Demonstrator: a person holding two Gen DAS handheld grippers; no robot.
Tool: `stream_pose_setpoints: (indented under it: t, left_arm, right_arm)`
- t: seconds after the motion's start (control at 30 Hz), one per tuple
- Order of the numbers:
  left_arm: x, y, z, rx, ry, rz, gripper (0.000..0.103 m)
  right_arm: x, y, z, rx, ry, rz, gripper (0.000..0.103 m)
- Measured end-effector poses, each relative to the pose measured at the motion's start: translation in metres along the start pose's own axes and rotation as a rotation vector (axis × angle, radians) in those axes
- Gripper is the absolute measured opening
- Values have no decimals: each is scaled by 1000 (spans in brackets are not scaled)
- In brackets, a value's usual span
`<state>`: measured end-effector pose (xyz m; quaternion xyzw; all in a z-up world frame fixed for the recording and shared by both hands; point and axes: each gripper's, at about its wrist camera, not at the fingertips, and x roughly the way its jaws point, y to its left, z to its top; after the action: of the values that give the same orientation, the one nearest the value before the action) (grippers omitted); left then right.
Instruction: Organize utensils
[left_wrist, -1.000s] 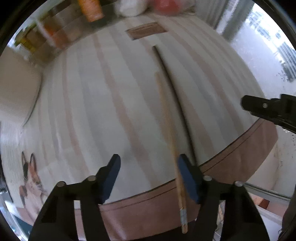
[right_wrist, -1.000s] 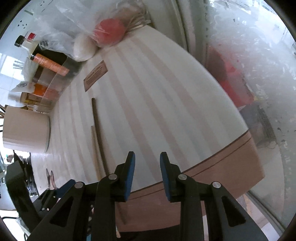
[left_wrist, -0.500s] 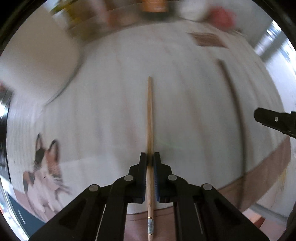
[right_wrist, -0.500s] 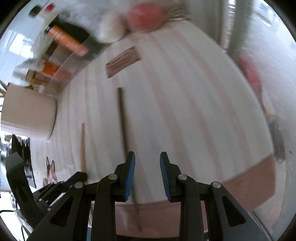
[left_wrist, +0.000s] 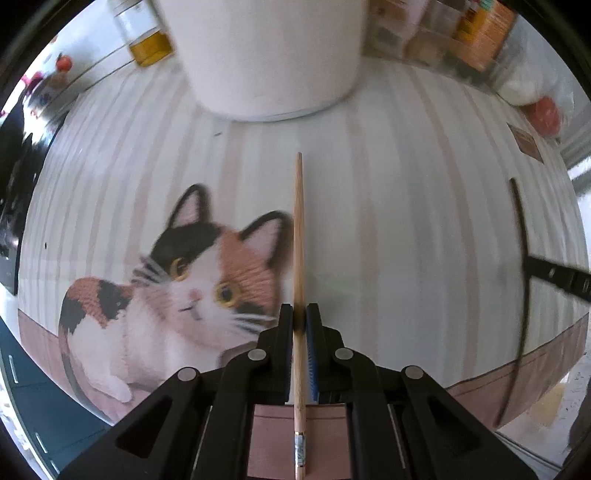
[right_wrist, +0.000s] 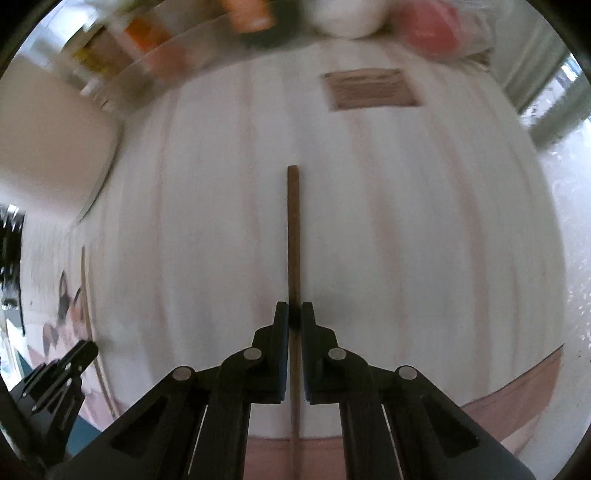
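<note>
In the left wrist view, the container (left_wrist: 269, 55) stands at twelve o'clock from the chopstick (left_wrist: 298, 236); the second chopstick (left_wrist: 521, 236) lies at three.

ahead: white container (left_wrist: 269, 55) blocks | right: bottles (left_wrist: 480, 33), bags (left_wrist: 532, 92) | mat (left_wrist: 406, 221) between: open

No text, brand or number can be read. The brown label (right_wrist: 373, 89) on the mat near the table's far edge carries lines too blurred to make out, and the print on the orange packages (left_wrist: 484, 33) by the far right corner is smeared as well.
</note>
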<state>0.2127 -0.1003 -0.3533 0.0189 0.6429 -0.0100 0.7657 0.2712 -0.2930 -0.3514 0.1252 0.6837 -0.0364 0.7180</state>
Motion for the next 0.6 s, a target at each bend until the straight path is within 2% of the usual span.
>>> stream_pose_setpoints:
  t: [0.03, 0.1, 0.2, 0.27, 0.33, 0.4, 0.47, 0.53, 0.6]
  left_arm:
    - [-1, 12, -2, -5, 4, -8, 5]
    - [3, 12, 11, -5, 14, -22, 5]
    - [3, 25, 9, 29, 12, -57, 9]
    - [3, 36, 12, 57, 9, -60, 10]
    - [4, 38, 15, 67, 8, -86, 18]
    - [4, 38, 16, 68, -7, -137, 38]
    - [4, 37, 18, 65, -40, -159, 48]
    - [2, 34, 15, 29, -54, -157, 48]
    - [0, 29, 15, 24, -45, -162, 55]
  right_arm:
    - [2, 12, -5, -18, 10, 1, 6]
    - [7, 38, -16, -57, 28, -8, 6]
    - [11, 64, -23, -120, 26, -115, 7]
    - [14, 72, -21, -139, 49, -150, 7]
    - [17, 78, -20, -151, 61, -166, 7]
    - [20, 85, -18, -153, 61, -171, 7]
    - [22, 88, -17, -149, 57, -169, 7]
    - [23, 86, -20, -141, 53, -160, 7]
    - [19, 71, -24, -126, 46, -142, 7]
